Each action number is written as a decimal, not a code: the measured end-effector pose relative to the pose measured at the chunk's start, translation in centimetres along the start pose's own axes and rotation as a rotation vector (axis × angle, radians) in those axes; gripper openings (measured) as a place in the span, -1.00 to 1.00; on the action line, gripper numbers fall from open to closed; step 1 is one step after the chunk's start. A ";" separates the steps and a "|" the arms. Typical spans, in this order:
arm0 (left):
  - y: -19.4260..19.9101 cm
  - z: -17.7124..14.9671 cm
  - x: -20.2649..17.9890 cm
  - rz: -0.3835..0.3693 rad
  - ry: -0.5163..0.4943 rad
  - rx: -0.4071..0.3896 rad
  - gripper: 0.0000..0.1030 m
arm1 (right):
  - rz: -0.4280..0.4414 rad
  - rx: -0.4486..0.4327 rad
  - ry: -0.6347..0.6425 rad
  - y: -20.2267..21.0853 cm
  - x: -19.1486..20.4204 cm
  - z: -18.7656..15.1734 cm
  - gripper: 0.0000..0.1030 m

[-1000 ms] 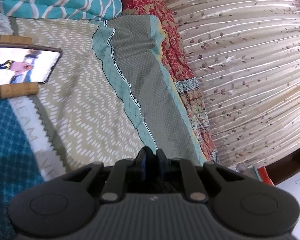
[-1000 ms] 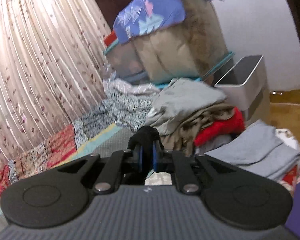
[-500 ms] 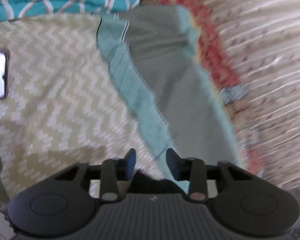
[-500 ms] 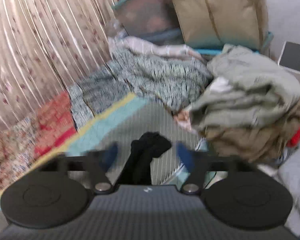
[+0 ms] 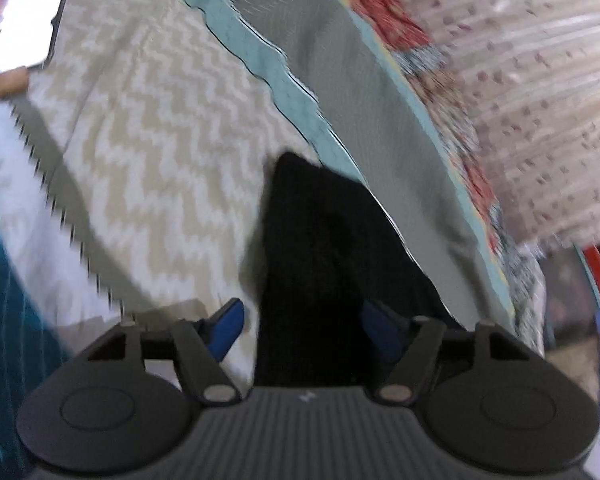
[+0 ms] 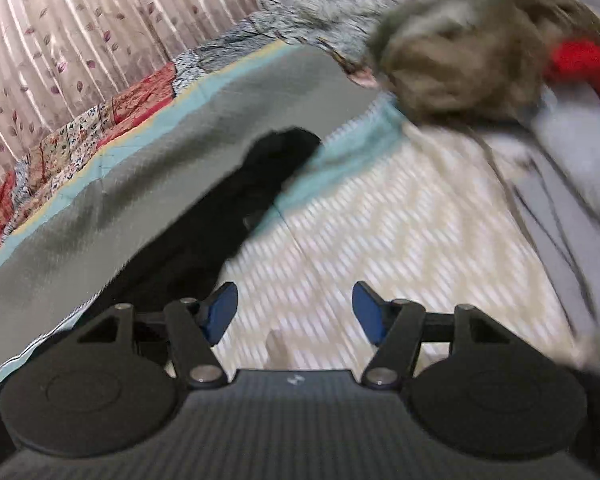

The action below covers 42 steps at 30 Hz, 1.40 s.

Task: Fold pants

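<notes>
Black pants flat on bedspread, both claws apart.

Left wrist view: pants as long dark strip, long axis running from under left gripper up and away toward teal scalloped border, far end narrowing to rounded tip. Lying btwn blue pads but pads not pressing cloth; jaws opening. Right wrist view: same strip angled from lower left up to centre, far tip resting on grey band next to teal edge. Right gripper w/ jaws spread yet closing a little, only chevron cover btwn them; pants just left of left pad. Phone w/ lit screen top left, content too blurred to read. No legible labels or writing. Clothes pile at upper right, curtain behind bed.
</notes>
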State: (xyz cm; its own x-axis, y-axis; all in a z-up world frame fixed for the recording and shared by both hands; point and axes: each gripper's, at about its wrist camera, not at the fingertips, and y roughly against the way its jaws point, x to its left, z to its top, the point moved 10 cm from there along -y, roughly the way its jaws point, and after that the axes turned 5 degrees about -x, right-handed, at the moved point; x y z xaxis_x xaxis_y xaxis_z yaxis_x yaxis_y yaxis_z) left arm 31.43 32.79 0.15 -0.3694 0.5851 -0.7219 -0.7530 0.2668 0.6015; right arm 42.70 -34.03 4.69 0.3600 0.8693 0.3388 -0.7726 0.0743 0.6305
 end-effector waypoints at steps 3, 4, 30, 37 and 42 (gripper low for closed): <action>1.9 -1.6 -1.4 -0.055 -0.040 0.000 0.56 | 0.024 0.002 -0.029 3.4 -1.4 -1.5 0.27; 2.4 -1.9 -1.9 -0.069 -0.062 -0.006 0.56 | 0.030 -0.001 -0.033 4.6 -1.6 -1.9 0.27; 15.1 -8.0 -4.9 0.172 -0.611 -0.136 -0.64 | 0.294 0.255 0.236 6.1 11.6 -15.5 0.26; 12.1 -5.1 0.2 0.139 -0.257 -0.059 -0.04 | 0.305 0.250 0.259 5.8 11.7 -15.1 0.27; 6.1 -6.0 3.3 0.049 0.020 0.109 0.61 | 0.283 0.249 0.253 6.0 12.0 -15.8 0.28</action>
State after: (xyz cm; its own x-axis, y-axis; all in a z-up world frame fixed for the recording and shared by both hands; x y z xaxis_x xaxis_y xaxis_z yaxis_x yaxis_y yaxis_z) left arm 22.34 31.75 -0.60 -0.4155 0.5844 -0.6970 -0.6705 0.3209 0.6689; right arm 34.13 -15.47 1.49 -0.0109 0.9329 0.3601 -0.6618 -0.2767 0.6968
